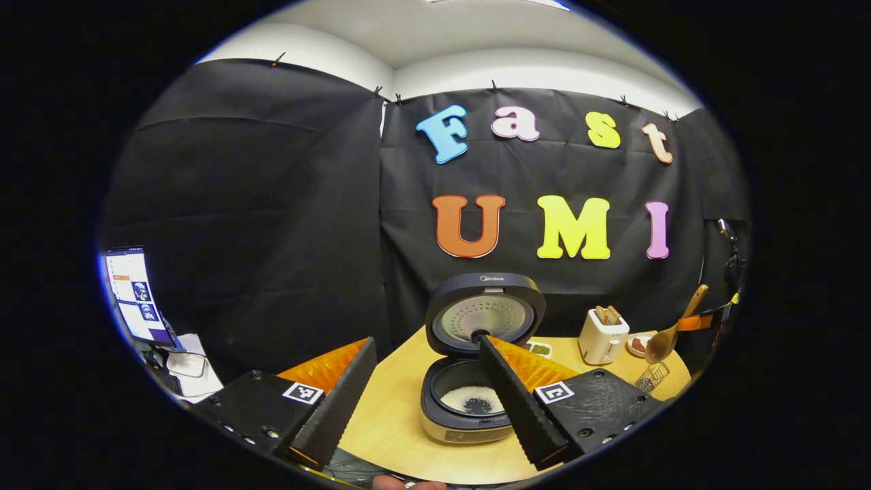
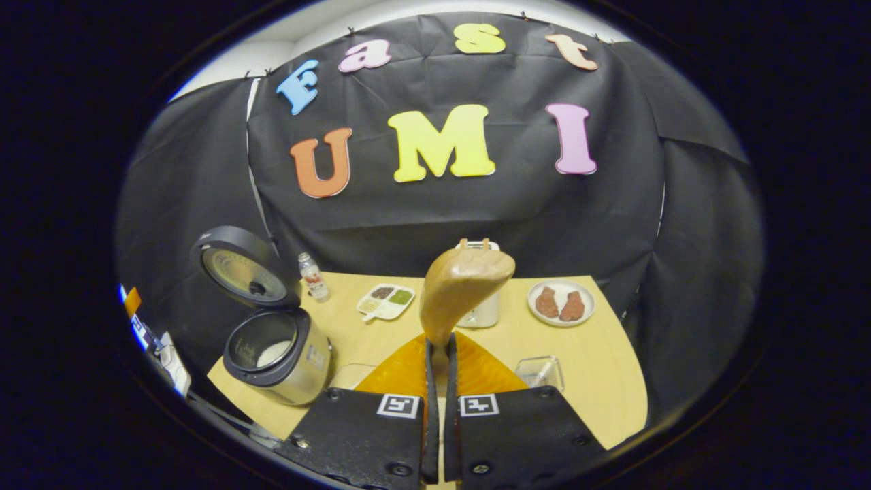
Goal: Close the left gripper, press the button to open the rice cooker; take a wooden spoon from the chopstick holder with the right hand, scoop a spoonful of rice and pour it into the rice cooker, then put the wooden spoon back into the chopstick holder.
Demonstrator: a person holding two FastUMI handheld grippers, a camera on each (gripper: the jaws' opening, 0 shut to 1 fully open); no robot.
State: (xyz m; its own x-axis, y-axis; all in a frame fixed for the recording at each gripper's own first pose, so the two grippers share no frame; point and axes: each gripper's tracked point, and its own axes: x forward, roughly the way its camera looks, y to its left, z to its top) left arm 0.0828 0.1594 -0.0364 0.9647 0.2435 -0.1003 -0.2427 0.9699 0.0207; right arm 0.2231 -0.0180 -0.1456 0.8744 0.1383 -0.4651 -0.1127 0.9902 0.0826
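The rice cooker [image 1: 469,381] stood open on the bench [image 1: 398,415], lid tipped back, so the button press looked done. White rice lay in the inner pot, with a dark patch at its middle. The left gripper [image 1: 425,391] hung in front of the cooker with its jaws spread wide, holding nothing.

Over on the other side, the right gripper [image 2: 439,350] had its jaws clamped on the handle of the wooden spoon [image 2: 459,286], and the spoon stood up with its bowl raised above the bench. In the left gripper view the same spoon hovered just above the wire chopstick holder [image 1: 652,376], well apart from the cooker. Whether rice sat in the spoon's bowl, I could not tell.

The spoon was pale wood, smooth, with a rounded back. My call: either the spoon had just been drawn out or was going back; if going back, the next move called for lowering it into the holder and releasing.
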